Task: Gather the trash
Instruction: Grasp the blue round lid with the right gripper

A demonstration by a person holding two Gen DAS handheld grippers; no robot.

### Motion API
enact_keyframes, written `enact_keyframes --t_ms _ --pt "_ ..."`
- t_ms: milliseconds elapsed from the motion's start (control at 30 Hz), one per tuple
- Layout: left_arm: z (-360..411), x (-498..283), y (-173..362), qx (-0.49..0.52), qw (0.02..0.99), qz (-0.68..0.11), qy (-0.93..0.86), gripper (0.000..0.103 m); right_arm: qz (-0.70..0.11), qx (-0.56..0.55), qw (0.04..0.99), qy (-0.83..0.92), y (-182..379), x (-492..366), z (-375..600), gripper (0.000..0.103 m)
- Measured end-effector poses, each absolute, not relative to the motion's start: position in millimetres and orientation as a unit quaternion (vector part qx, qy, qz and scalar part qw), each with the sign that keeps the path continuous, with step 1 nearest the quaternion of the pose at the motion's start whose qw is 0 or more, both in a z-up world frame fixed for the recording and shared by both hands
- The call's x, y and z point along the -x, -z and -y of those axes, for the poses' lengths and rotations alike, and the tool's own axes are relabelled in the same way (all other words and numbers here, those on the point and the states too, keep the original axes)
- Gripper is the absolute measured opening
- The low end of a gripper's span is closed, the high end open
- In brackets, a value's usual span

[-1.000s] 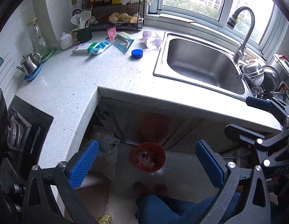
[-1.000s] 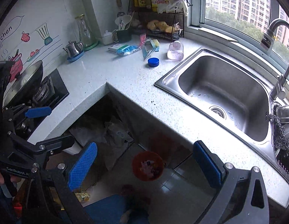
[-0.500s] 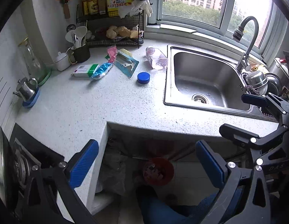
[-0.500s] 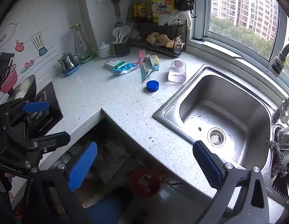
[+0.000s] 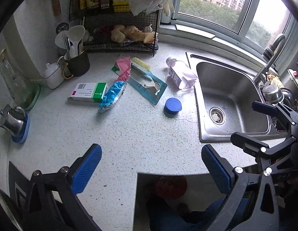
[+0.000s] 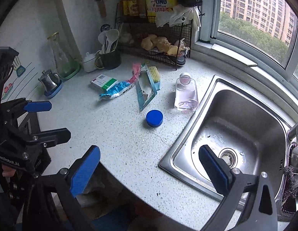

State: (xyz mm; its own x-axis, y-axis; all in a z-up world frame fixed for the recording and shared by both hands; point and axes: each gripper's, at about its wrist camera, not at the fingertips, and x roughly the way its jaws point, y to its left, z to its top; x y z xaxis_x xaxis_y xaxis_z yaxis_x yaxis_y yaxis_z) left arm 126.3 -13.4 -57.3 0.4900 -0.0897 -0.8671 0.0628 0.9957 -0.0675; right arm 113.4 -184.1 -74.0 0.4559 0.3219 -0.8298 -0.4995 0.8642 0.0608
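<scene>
Trash lies on the white speckled counter (image 5: pixel 129 134): a white and green box (image 5: pixel 88 92) (image 6: pixel 103 81), a blue wrapper (image 5: pixel 112 96) (image 6: pixel 116 91), a pink wrapper (image 5: pixel 123 69), torn teal packaging with a brush (image 5: pixel 149 84) (image 6: pixel 147 90), a blue lid (image 5: pixel 173 105) (image 6: pixel 154 117) and a clear bottle on its side (image 5: pixel 179 75) (image 6: pixel 186 94). My left gripper (image 5: pixel 150 165) is open and empty above the counter's front. My right gripper (image 6: pixel 149 167) is open and empty over the counter edge by the sink. A red bin (image 5: pixel 171 186) shows on the floor below.
A steel sink (image 5: pixel 231 100) (image 6: pixel 235 132) is at the right with a tap (image 5: pixel 272 52). A wire rack (image 5: pixel 120 36) of bottles and food, a utensil cup (image 5: pixel 77 63), a white pot (image 5: pixel 52 75), a glass jug (image 6: pixel 62 57) and a small kettle (image 5: pixel 13 119) line the back and left.
Both grippers have risen and moved forward from over the floor and red bin to above the counter; the trash items now sit much closer. Both stay open.
</scene>
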Motion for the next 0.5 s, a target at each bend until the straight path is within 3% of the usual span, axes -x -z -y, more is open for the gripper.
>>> enact_keyframes --t_ms 500 --pt "-58.4 -217.9 112.2 0.032 0.828 -0.556 0.06 0.103 -0.553 0.107 0.806 -0.185 142.0 -207.5 133.9 0.101"
